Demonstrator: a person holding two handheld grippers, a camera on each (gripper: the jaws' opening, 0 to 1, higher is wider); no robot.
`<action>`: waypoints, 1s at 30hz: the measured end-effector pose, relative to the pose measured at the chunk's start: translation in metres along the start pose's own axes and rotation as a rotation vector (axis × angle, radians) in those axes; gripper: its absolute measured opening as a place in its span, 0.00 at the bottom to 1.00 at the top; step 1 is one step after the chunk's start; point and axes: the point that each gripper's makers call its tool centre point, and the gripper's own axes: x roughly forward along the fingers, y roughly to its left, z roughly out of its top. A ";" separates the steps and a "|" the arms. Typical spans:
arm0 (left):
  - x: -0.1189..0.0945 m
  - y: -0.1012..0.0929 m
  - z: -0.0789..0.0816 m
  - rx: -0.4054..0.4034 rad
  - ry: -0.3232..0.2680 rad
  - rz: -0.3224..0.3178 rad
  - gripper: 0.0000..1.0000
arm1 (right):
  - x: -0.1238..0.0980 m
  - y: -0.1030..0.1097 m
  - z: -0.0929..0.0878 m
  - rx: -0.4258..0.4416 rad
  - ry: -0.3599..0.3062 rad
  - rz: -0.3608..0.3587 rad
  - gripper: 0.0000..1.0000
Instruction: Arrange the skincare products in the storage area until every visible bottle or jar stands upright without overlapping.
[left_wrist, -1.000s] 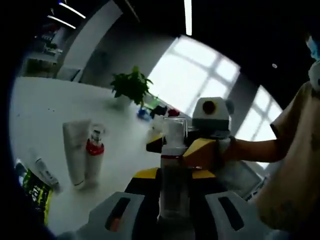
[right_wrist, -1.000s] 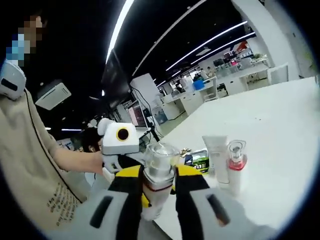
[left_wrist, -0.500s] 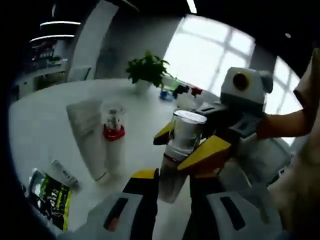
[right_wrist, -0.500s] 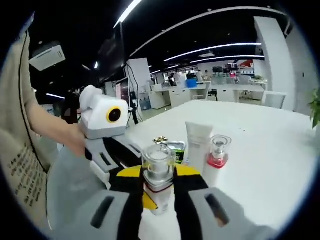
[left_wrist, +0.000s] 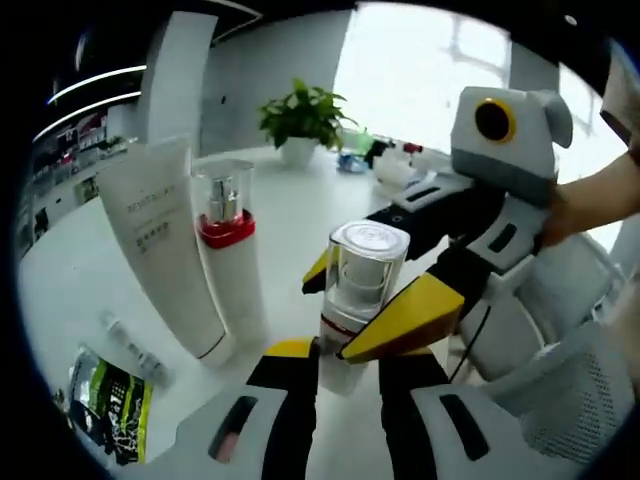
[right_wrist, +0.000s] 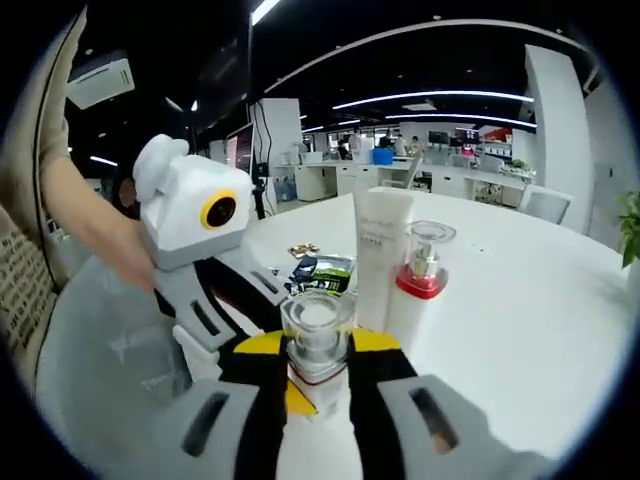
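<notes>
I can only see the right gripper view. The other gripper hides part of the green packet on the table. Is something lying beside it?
Observer: Yes, a small white tube lies flat on the white table, beside the green printed packet.
Operator: What's behind my gripper?
Observer: A big bright window, past the table's far end.
Operator: Who's holding it?
Observer: A hand grips the back of the right gripper, which is clamped on the clear-capped white bottle.
</notes>
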 end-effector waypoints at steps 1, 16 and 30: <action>0.002 0.001 -0.002 0.008 0.007 0.001 0.19 | 0.002 -0.001 -0.003 0.000 0.005 -0.002 0.22; 0.016 0.018 -0.019 0.077 0.050 0.000 0.19 | 0.015 -0.011 -0.021 -0.018 0.033 -0.037 0.22; 0.022 0.034 -0.016 0.163 0.068 -0.002 0.18 | 0.028 -0.025 -0.016 0.050 0.019 -0.056 0.25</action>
